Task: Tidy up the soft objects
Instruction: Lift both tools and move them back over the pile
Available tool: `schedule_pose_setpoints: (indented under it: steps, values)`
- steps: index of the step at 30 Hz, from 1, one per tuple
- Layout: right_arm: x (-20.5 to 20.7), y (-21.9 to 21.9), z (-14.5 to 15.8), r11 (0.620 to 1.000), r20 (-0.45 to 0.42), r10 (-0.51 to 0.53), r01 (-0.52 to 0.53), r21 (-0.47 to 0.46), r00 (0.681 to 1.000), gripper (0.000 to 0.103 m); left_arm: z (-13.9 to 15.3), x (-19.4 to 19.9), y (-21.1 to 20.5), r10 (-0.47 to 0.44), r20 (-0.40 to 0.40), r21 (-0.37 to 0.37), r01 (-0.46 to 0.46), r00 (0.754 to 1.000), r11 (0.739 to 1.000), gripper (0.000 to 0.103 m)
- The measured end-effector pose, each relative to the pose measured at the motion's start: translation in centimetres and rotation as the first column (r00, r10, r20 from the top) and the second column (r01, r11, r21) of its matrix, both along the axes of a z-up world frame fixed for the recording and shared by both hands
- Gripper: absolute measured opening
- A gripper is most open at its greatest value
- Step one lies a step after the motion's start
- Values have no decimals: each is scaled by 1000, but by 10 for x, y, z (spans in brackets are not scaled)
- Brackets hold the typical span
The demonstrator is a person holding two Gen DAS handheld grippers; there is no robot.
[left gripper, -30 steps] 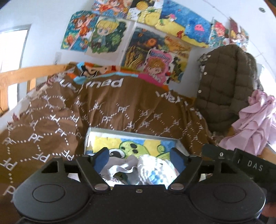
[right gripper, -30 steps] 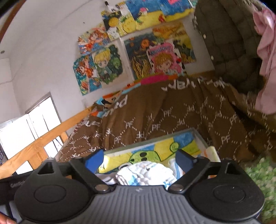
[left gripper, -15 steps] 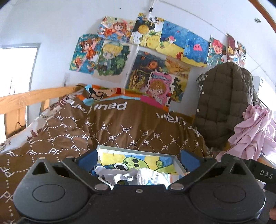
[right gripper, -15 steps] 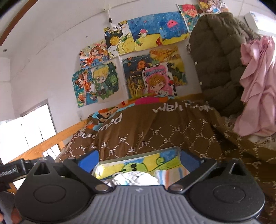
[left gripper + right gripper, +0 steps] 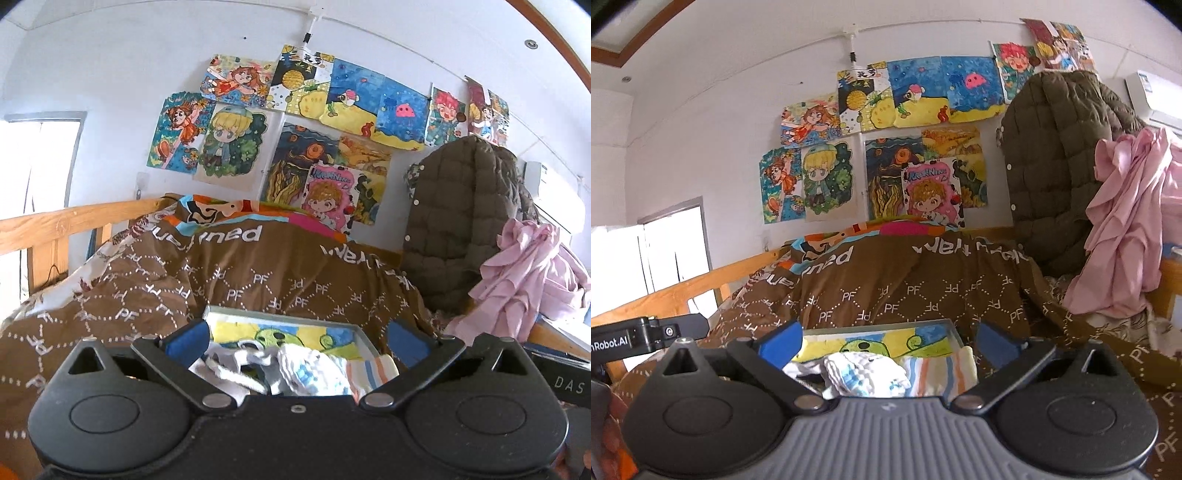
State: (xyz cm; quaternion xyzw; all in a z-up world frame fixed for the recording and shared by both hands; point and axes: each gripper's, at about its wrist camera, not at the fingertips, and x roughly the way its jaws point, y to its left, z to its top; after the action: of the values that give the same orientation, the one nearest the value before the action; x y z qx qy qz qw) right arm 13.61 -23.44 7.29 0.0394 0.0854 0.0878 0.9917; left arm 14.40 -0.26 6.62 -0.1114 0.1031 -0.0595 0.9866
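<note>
A grey-rimmed box [image 5: 280, 317] with a cartoon picture inside lies on the brown quilt [image 5: 229, 284]. It holds a white-and-blue knitted cloth [image 5: 314, 371], a grey-white garment with a cord [image 5: 232, 365] and a striped cloth [image 5: 373, 373]. My left gripper [image 5: 295, 338] is open and empty, raised just above the box. My right gripper [image 5: 886, 338] is open and empty too, over the same box [image 5: 886, 326]; the knitted cloth [image 5: 864, 373] and striped cloth [image 5: 934, 373] show below it.
A brown padded jacket [image 5: 454, 221] and a pink garment [image 5: 528, 280] hang at the right. A wooden bed rail [image 5: 70, 221] runs along the left. Drawings cover the wall [image 5: 295, 122]. The left gripper's body [image 5: 639, 338] shows at the right view's left edge.
Both grippers have risen and tilted upward, away from the box. The left jaws have opened wider. The cloths in the box stay where they were.
</note>
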Motion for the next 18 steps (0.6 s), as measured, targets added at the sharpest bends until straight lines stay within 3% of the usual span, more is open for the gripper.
schedule_pose_setpoints:
  steps: [8, 18]
  values:
    - [-29, -21, -10, 999, -30, -33, 33, -20, 999, 103, -18, -25, -16, -56, -57, 9, 56, 997, 998, 102]
    - [-35, -53, -24, 995, -140, -91, 97, 39, 986, 103, -54, -46, -38, -145, -159, 42, 153, 977, 987, 102]
